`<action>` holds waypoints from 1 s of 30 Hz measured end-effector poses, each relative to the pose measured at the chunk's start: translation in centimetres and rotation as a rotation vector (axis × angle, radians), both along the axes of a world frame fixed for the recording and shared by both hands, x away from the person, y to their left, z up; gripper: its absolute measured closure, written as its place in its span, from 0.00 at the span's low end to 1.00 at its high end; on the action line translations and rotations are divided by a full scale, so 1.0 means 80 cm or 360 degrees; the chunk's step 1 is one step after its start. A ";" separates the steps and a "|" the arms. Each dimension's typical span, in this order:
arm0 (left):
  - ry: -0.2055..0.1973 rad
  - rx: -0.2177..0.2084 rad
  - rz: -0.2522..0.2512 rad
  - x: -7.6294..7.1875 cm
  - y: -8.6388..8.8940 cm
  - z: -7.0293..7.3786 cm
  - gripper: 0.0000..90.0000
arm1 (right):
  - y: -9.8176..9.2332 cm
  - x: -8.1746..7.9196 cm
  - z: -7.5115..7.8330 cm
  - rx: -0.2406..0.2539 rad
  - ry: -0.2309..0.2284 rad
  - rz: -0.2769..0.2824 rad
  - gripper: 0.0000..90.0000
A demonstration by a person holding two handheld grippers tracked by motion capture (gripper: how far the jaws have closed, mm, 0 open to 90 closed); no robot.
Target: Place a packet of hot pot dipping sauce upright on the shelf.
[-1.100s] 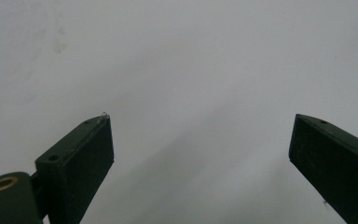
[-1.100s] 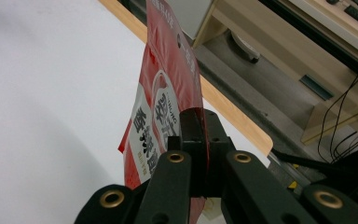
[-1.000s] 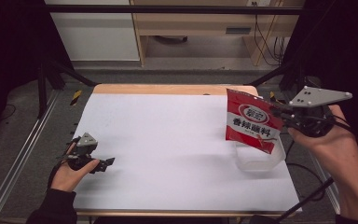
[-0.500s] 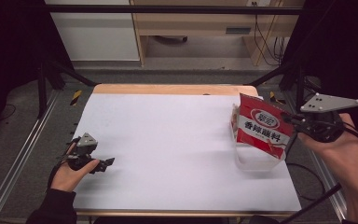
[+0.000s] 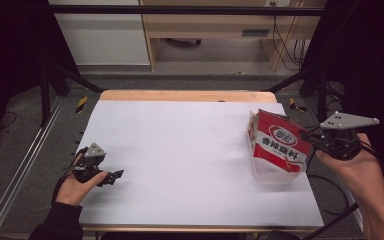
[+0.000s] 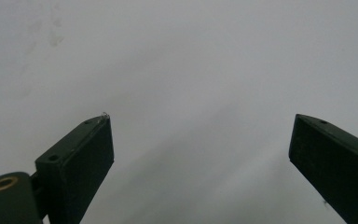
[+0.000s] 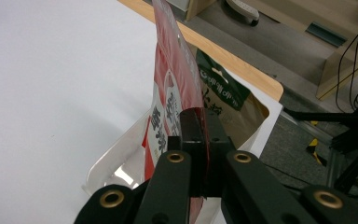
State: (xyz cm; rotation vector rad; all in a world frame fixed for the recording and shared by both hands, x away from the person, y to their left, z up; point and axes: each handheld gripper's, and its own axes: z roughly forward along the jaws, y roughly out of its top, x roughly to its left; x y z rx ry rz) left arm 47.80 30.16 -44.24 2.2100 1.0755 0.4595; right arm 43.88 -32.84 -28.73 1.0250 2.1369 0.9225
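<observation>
A white-covered table with a wooden far edge (image 5: 180, 95) is being viewed from above. At its right side, a red printed plastic snack packet (image 5: 279, 145) is being held upright by the right gripper (image 5: 312, 137), whose black jaws are being kept clenched on the packet's right edge. In the right gripper view, the thin red film (image 7: 177, 70) is being pinched between the two closed jaws, and the right gripper (image 7: 199, 122) is being pointed toward the far side of the table. The packet's lower part is being kept inside a shallow clear plastic tray (image 5: 272, 175) resting on the table near the right edge; in the right gripper view the tray's pale rim (image 7: 121, 149) is seen below the packet, with a brown and green packet (image 7: 223, 93) standing just behind the red one.

At the near left of the table, the left gripper (image 5: 111, 176) is being held low by the person's left hand (image 5: 72, 187). In the left gripper view, its jaws are being kept released, set well apart over bare white table surface (image 6: 191, 70), with nothing between them at the left gripper (image 6: 200, 121).
</observation>
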 end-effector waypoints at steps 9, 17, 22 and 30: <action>0.0012 0.0007 0.0002 0.000 -0.001 -0.002 0.07 | -0.017 0.000 -0.016 0.0055 0.0070 -0.0066 1.00; 0.0012 0.0011 0.0001 0.000 -0.001 -0.003 0.07 | -0.036 0.000 -0.025 0.0038 0.0175 -0.0129 0.98; 0.0016 0.0007 0.0004 0.000 -0.001 -0.003 0.07 | -0.038 -0.001 -0.027 0.0051 0.0206 -0.0121 0.95; 0.0013 0.0011 0.0002 0.000 -0.001 -0.003 0.07 | -0.033 0.000 -0.026 0.0037 0.0227 -0.0097 0.92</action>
